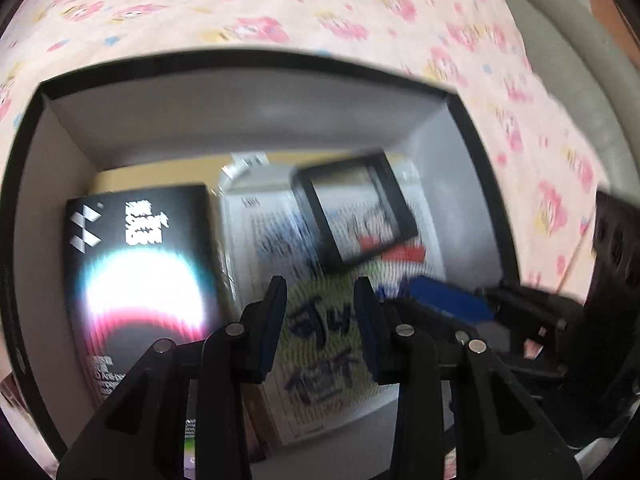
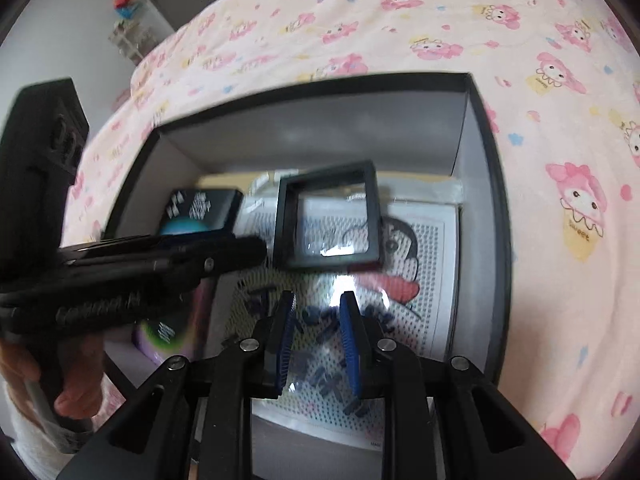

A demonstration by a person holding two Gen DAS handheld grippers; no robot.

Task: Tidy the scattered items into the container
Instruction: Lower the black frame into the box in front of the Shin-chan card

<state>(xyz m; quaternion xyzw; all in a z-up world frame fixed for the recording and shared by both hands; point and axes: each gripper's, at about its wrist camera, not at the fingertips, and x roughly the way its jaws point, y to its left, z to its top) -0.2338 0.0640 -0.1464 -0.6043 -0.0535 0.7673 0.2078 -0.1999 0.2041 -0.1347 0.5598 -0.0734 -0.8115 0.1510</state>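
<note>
A black-rimmed open box (image 1: 256, 64) (image 2: 484, 152) sits on a pink cartoon-print bedsheet. Inside lie a black carton with a glowing ring picture (image 1: 140, 264) (image 2: 200, 212), a white bead-art sheet with a cartoon face (image 1: 320, 320) (image 2: 420, 264), and a black square frame with a clear window (image 1: 356, 216) (image 2: 328, 216) that rests tilted on the sheet. My left gripper (image 1: 320, 320) hovers open and empty over the box. My right gripper (image 2: 316, 344) also hovers open and empty over the sheet. The right gripper's blue pad shows in the left wrist view (image 1: 448, 300).
The bedsheet (image 2: 400, 20) surrounds the box. The left gripper body and the hand holding it (image 2: 120, 280) fill the left of the right wrist view. A purple-green packet (image 2: 168, 332) lies in the box beneath it. A white wall and shelf (image 2: 128, 28) stand beyond the bed.
</note>
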